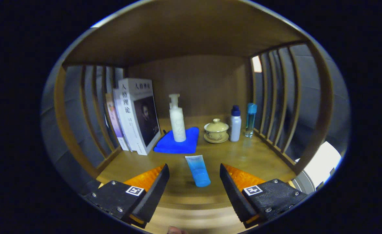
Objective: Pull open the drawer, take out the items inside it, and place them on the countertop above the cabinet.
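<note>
1. Between the fingers, lying flat on the wooden tabletop (243, 156), is a blue tube (197, 170), cap end toward 12 o'clock; neither finger touches it.
2. Gripper (194, 174): fingers spread wide apart, holding nothing, aimed level into the alcove toward 12 o'clock.
3. Edges: slatted wooden sides at 9 and 3 o'clock, solid back panel at 12, wooden shelf overhead. Front lip of the tabletop runs just under the fingertips.
4. Open room: bare wood around the tube and out toward 2 o'clock, up to the right slats.
5. At 10 o'clock, upright books (135, 117) lean by the left slats.
6. At 12 o'clock, white pump bottle (177, 122) stands on a folded blue cloth (178, 143).
7. At 1 o'clock: lidded cup (216, 130) on its saucer, then a white bottle (235, 125), then a clear blue bottle (250, 119), close together.
</note>
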`<state>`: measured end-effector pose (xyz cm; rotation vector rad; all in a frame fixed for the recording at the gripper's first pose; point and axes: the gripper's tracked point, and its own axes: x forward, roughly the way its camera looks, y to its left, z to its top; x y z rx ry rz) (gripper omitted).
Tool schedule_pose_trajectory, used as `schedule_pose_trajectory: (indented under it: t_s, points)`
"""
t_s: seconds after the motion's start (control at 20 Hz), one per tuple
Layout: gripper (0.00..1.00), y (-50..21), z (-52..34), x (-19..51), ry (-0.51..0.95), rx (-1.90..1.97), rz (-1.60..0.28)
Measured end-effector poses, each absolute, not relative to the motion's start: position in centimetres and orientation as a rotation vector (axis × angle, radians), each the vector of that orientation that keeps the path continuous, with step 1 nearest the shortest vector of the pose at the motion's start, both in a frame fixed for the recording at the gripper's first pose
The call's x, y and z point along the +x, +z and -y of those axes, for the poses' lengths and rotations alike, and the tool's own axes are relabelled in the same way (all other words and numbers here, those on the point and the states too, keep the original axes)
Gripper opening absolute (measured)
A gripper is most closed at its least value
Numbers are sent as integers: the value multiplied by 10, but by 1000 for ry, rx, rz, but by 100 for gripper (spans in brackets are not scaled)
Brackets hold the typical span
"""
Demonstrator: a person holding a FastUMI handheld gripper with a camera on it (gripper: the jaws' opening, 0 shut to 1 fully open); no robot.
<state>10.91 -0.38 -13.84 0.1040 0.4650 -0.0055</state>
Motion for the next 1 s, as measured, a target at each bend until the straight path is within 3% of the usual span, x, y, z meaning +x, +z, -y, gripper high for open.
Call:
schedule_pose_trajectory:
  t_s: [0.3,0.65,1.0]
  points:
    - [94,-112,-5,20,25,60,-320]
    - [95,-123,-43,-63,165,32,-259]
    - [95,-156,-47,-113,105,13,-299]
